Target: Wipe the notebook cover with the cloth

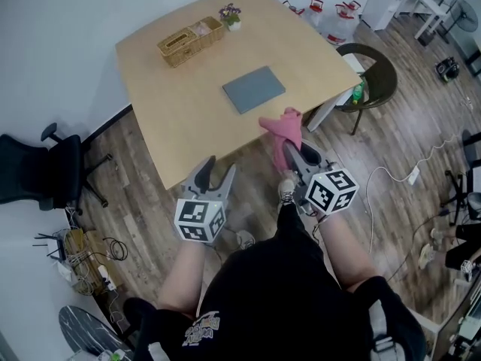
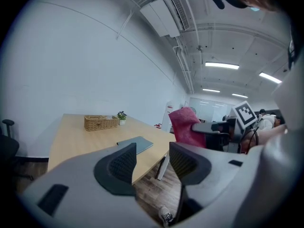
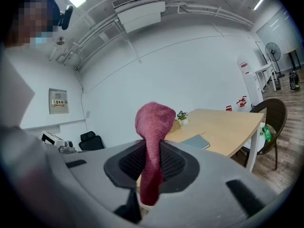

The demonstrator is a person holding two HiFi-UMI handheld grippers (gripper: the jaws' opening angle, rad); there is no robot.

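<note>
The right gripper (image 1: pixel 294 155) holds the pink cloth (image 1: pixel 282 126) clenched between its fingers (image 3: pixel 127 164), at the near edge of the surface (image 1: pixel 180 111). The grey notebook (image 1: pixel 254 89) lies flat on the surface. The left gripper (image 1: pixel 215 173) has its fingers (image 2: pixel 119 166) released and empty.

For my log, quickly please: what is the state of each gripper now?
Left gripper: open, nothing between its jaws.
Right gripper: closed, holding the cloth.
</note>
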